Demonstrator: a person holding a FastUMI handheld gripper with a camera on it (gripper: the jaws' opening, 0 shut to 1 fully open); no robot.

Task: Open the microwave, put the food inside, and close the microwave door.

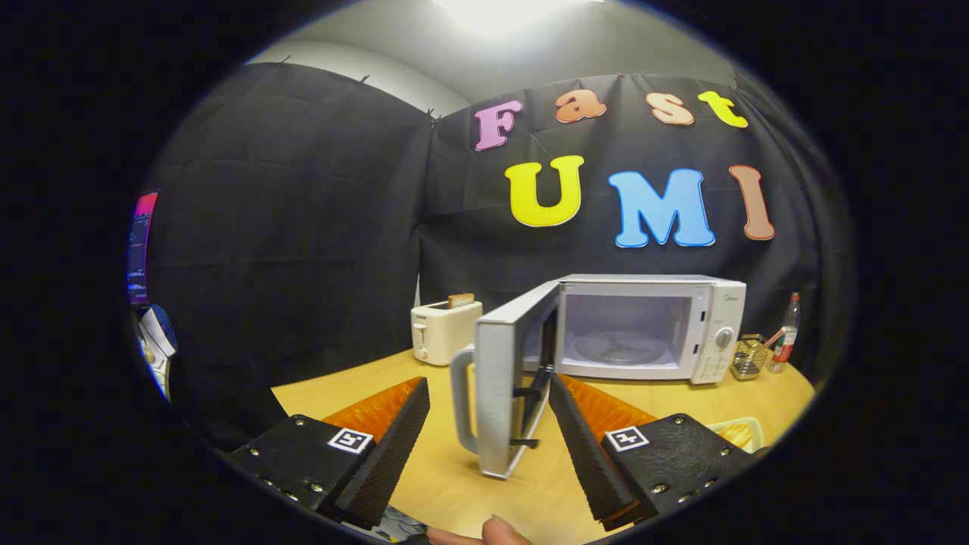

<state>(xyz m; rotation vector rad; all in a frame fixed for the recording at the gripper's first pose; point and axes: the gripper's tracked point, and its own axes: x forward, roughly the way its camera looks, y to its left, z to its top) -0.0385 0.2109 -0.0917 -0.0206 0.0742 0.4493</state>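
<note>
One microwave (643, 329), door (509, 386) open, one toaster (445, 331), claw (488, 439) spread.

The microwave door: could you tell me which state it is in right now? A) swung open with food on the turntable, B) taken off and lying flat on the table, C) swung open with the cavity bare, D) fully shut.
C: the microwave door stands swung out between the open fingers of the gripper, and the microwave shows a bare turntable inside.

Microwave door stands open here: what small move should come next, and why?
Probably swing the tool right toward the food beside its right finger: the microwave door is wide open between the open fingers, the cavity looks empty, and nothing is gripped.
</note>
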